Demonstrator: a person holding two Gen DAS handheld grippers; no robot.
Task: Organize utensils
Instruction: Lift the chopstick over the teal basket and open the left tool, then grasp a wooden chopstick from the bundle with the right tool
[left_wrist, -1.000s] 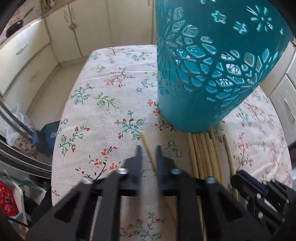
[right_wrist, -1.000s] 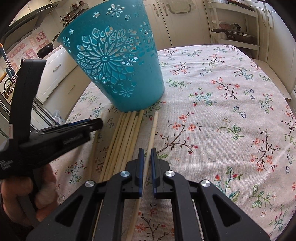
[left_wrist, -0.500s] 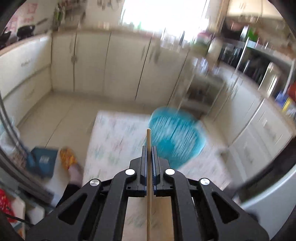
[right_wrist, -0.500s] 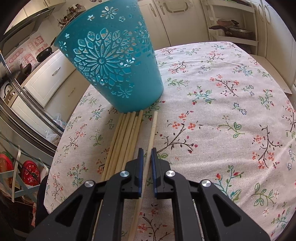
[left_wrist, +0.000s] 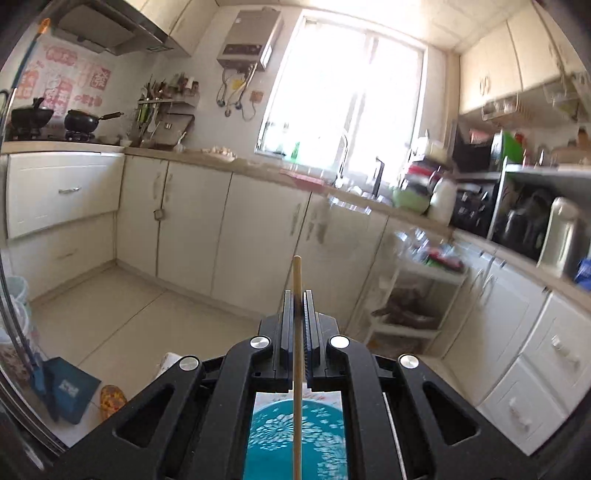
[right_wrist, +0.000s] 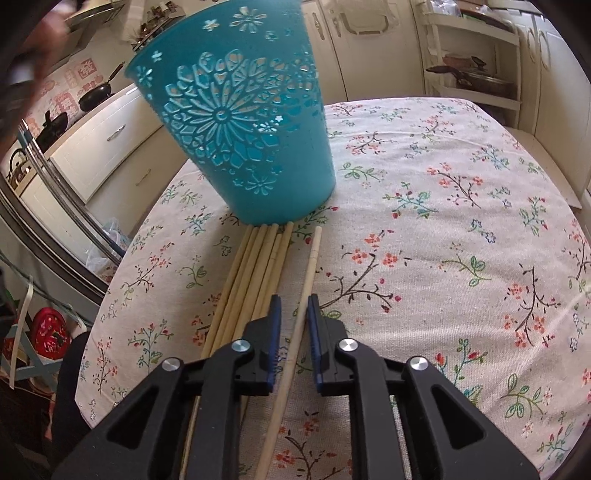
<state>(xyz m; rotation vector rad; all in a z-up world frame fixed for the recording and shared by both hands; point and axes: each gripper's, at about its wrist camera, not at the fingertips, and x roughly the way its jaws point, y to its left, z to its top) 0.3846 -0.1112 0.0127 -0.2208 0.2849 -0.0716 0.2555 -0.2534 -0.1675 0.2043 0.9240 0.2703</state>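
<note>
My left gripper (left_wrist: 298, 295) is shut on a wooden chopstick (left_wrist: 296, 354) and holds it upright, high above the teal cut-out holder (left_wrist: 295, 439), which shows below through the gripper frame. In the right wrist view the teal holder (right_wrist: 236, 122) stands on the floral tablecloth (right_wrist: 443, 240). Several chopsticks (right_wrist: 255, 273) lie bundled in front of it. One separate chopstick (right_wrist: 308, 273) lies to their right. My right gripper (right_wrist: 294, 306) is low over the table, jaws slightly apart on either side of that chopstick, not clamped.
Kitchen cabinets (left_wrist: 221, 236), a counter and a window fill the left wrist view. A white shelf rack (right_wrist: 476, 55) with pans stands beyond the table's far edge. The table's left edge (right_wrist: 110, 295) drops to floor clutter.
My left gripper closed on a chopstick, lifted it off the table and tilted up to face the kitchen. My right gripper stayed over its chopstick and its jaws opened slightly.
</note>
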